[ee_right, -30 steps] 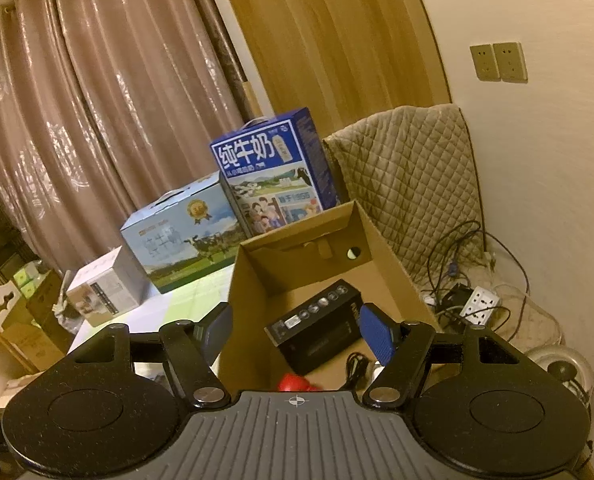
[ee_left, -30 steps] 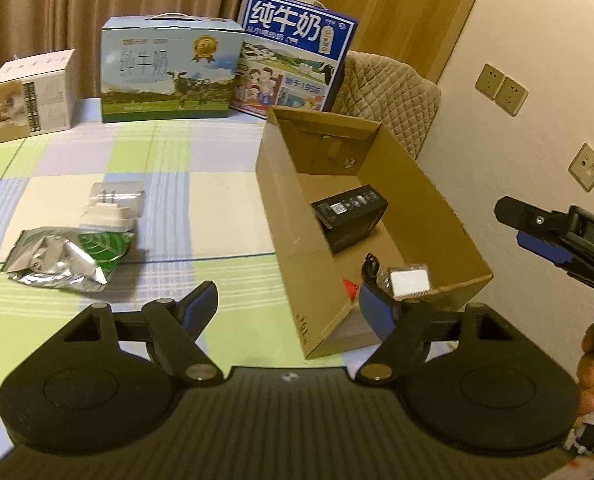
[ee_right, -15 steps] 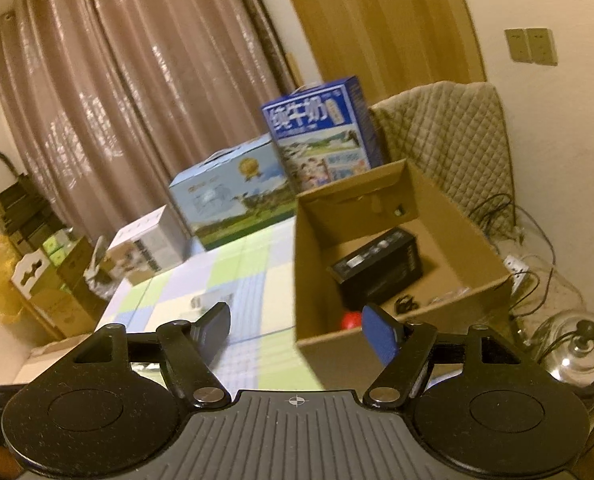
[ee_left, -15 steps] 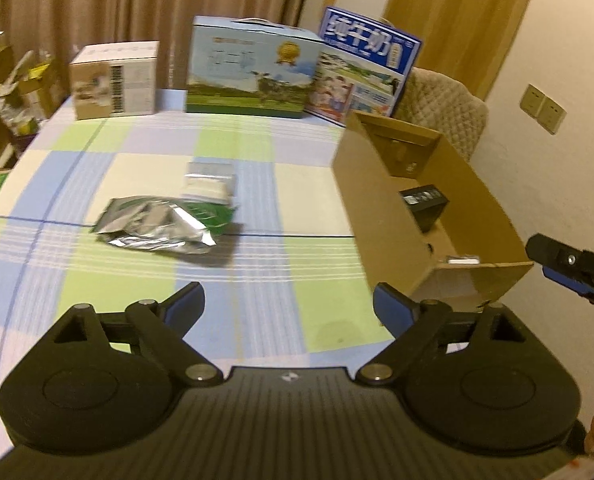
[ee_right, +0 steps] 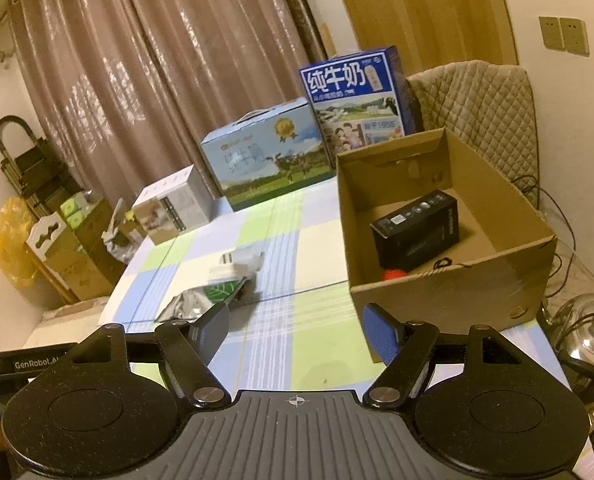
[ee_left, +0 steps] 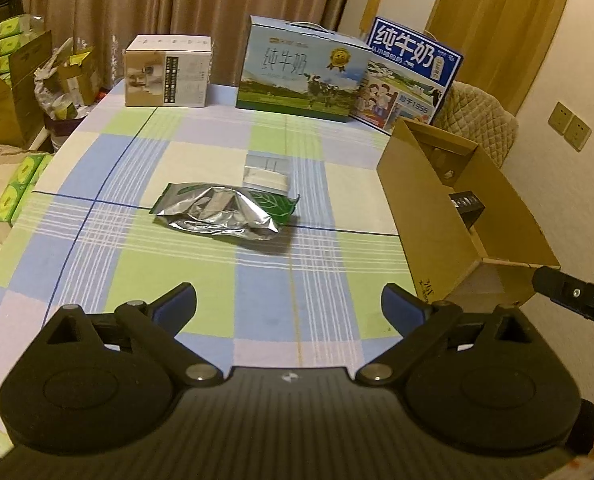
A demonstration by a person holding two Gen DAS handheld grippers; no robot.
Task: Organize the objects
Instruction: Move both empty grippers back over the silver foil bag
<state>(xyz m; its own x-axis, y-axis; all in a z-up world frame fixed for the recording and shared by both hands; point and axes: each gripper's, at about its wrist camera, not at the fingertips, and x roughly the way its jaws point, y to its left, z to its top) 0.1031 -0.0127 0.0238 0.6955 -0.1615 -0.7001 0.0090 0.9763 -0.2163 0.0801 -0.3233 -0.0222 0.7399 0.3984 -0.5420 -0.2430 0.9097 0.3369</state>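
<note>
1. Foil pouch [ee_left: 221,212]: crumpled silver, with a green leaf-printed end; it is laid flat near the middle of the tabletop [ee_left: 145,280].
2. Small white packet [ee_left: 265,172]: clear-wrapped; it is placed touching the pouch's far side, toward the back edge.
3. Cardboard box [ee_right: 449,292]: brown, open-topped; it is set along the right edge of the tabletop. A black carton [ee_right: 417,230] is held inside it, with a small red item [ee_right: 393,274] and a dark cord [ee_right: 443,262] against the near wall.
4. Back edge of the tabletop, three cartons stood in a row: a white box [ee_left: 167,72] toward the left, a light blue milk carton [ee_left: 301,76] with a carry handle in the middle, a dark blue milk carton [ee_left: 409,80] toward the right corner.
5. Tabletop covering: a checked cloth in blue, green and cream.
6. Room: brown curtains are hung behind the tabletop; a quilted chair back [ee_right: 477,108] is seen beyond the cardboard box; stacked boxes and green tissue packs [ee_left: 17,188] are kept on the floor to the left; wall sockets [ee_left: 569,126] are fitted on the right wall.
7. Left gripper [ee_left: 289,308]: fingers spread wide over the near edge of the tabletop; nothing is held or touched.
8. Right gripper [ee_right: 297,330]: fingers spread wide, at the near corner by the cardboard box; nothing is held.
</note>
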